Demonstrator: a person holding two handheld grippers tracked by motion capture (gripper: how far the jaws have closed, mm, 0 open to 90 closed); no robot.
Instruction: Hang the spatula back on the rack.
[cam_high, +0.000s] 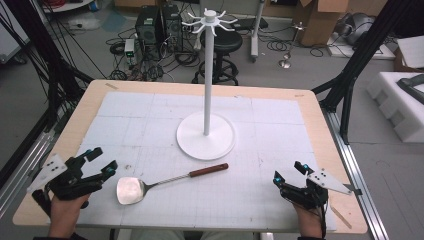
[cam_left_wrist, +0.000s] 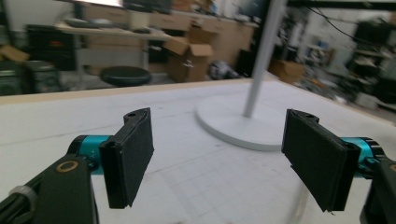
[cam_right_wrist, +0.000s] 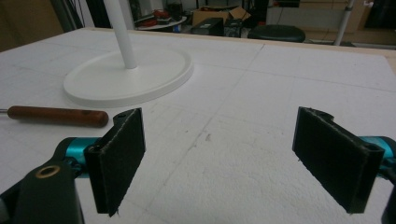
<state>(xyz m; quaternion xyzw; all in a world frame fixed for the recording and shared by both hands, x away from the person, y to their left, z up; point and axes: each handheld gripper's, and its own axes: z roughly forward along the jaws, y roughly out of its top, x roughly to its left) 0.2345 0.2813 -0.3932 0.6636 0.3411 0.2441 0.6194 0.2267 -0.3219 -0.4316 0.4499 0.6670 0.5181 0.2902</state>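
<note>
A: Where does the spatula (cam_high: 150, 186) lie?

B: Flat on the white mat (cam_high: 280, 135), just right of my left gripper (cam_high: 96, 161), blade end nearest it. Its brown handle (cam_high: 208, 170) points away toward the rack's round base (cam_high: 206, 136), well left of my right gripper (cam_high: 290, 170).

A: Jaws?

B: Both wide apart, nothing between the pads (cam_left_wrist: 133, 156). Neither touches the spatula.

A: How do I take it well?

B: My judgement: go for the wooden handle (cam_right_wrist: 58, 115), not the thin metal neck. Come in low, jaws straddling the handle crosswise, close square on it. A grip near the end may let the blade droop.
</note>
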